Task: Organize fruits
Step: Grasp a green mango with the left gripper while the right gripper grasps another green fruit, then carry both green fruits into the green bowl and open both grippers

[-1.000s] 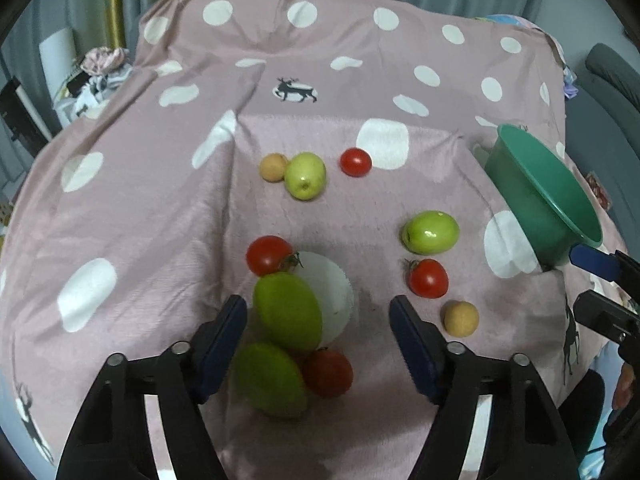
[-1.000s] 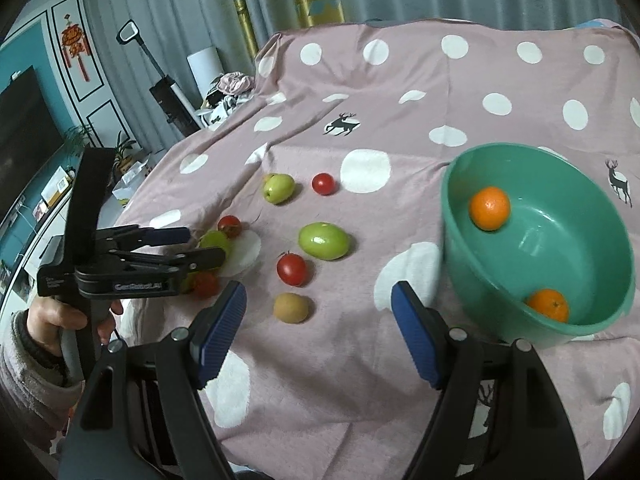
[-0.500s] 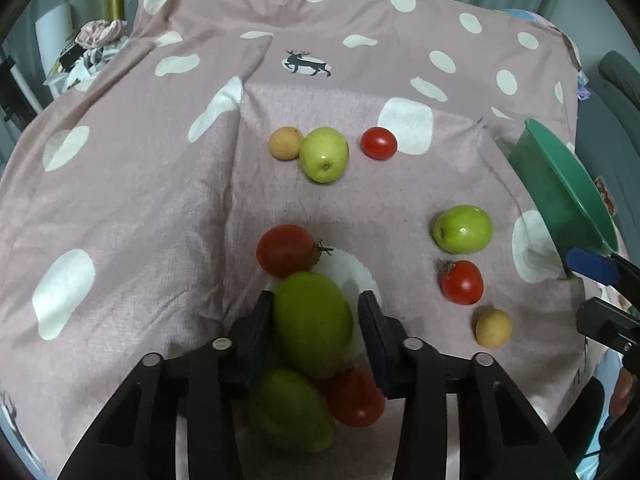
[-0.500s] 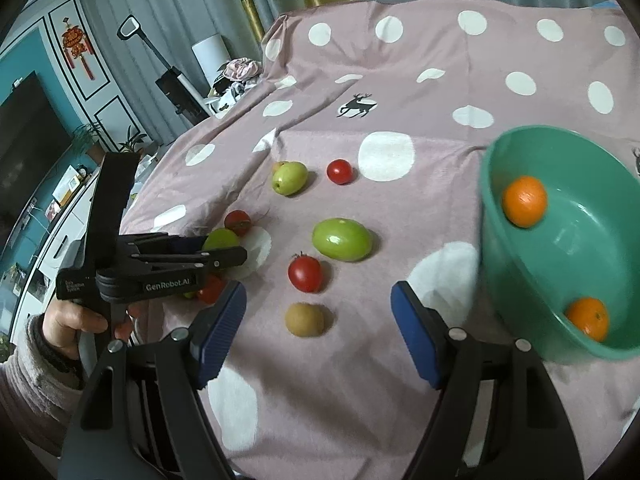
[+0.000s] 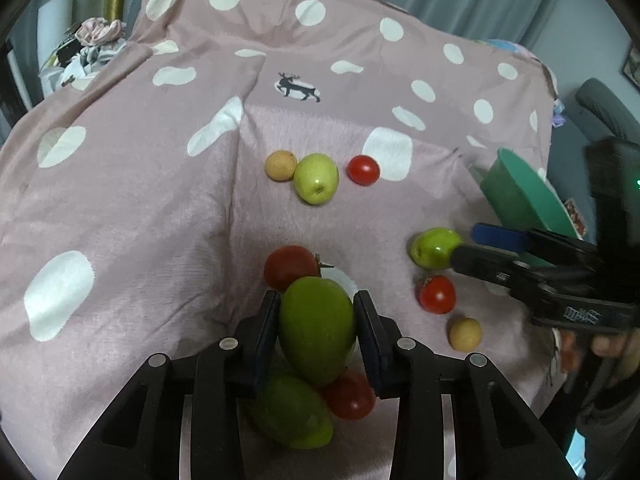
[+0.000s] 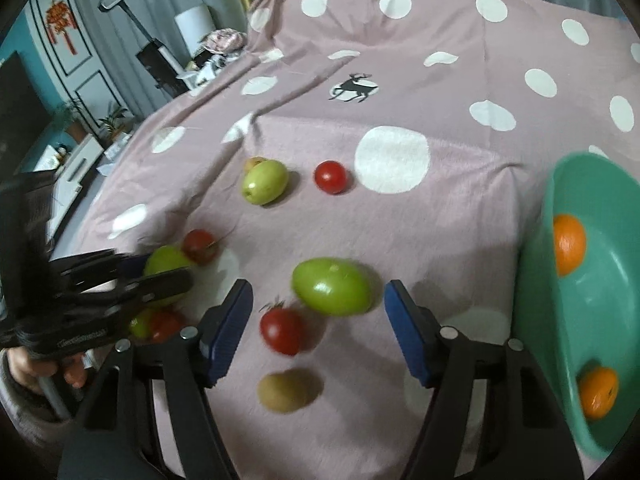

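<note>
The left gripper (image 5: 316, 332) now holds the big green mango (image 5: 317, 328) tight between its two fingers (image 5: 267, 336). One second ago those fingers were wide apart with the mango lying loose between them. A red tomato (image 5: 290, 266) touches the far end of the mango. Just under the mango lie a second green mango (image 5: 292, 410) and another red tomato (image 5: 350, 396).

The right gripper (image 6: 318, 316) has come closer to the fruit. Its blue fingers (image 6: 228, 328) are wide apart and hold nothing. Between them sit a green fruit (image 6: 332, 286) and a small red tomato (image 6: 280, 330), with a little brown fruit (image 6: 282, 390) nearer. Before, these fruits sat farther out in front of it.

The green bowl (image 6: 560, 320) is now at the right edge of the right view, and it has two oranges (image 6: 568, 244) inside. Far out on the pink spotted cloth (image 5: 140, 200) a green apple (image 5: 316, 178) sits between a brown fruit (image 5: 281, 165) and a red tomato (image 5: 363, 170), just where they were.
</note>
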`<action>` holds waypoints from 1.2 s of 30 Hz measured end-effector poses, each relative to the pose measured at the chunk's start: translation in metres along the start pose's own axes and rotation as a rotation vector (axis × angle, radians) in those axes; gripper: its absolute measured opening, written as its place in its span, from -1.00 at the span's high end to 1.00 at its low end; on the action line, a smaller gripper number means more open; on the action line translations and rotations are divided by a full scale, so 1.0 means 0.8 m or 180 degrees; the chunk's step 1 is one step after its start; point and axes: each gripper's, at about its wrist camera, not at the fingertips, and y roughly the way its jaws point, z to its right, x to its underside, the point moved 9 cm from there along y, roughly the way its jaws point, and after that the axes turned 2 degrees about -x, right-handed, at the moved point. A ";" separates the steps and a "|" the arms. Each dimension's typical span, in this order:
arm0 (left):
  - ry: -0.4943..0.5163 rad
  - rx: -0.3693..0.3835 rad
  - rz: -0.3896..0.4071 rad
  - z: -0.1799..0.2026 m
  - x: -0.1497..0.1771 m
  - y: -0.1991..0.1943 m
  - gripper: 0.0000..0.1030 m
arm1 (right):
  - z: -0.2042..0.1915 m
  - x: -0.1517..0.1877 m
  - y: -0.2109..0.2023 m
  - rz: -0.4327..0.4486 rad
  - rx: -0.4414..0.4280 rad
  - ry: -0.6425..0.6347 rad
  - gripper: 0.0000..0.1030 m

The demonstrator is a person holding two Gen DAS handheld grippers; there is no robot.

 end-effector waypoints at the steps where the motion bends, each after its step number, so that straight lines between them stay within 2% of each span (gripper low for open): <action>1: 0.0001 0.0007 0.0018 0.000 -0.001 -0.002 0.26 | 0.002 -0.002 0.005 -0.0035 0.0016 0.0016 -0.33; 4: 0.0003 0.0062 0.0071 0.002 -0.004 -0.009 0.26 | 0.006 -0.003 0.021 -0.0143 0.0048 0.0044 -0.31; 9: -0.0008 0.0122 0.0108 0.003 -0.008 -0.010 0.26 | 0.007 0.003 0.037 -0.0226 0.0055 0.0081 0.00; 17: -0.0049 0.0162 0.0128 0.002 -0.008 -0.012 0.26 | 0.007 0.009 0.035 -0.0185 -0.0009 0.0176 0.01; 23: -0.0019 0.0140 0.0144 0.008 -0.008 -0.018 0.26 | -0.003 0.004 0.007 0.0022 -0.0061 0.0110 0.01; 29: 0.0078 0.0092 0.0216 0.026 -0.016 -0.029 0.26 | -0.013 0.000 -0.034 0.0244 -0.0202 0.0123 0.01; 36: 0.0224 0.0073 0.0325 0.054 -0.031 -0.047 0.26 | -0.010 -0.001 -0.078 0.0485 -0.0241 0.0154 0.00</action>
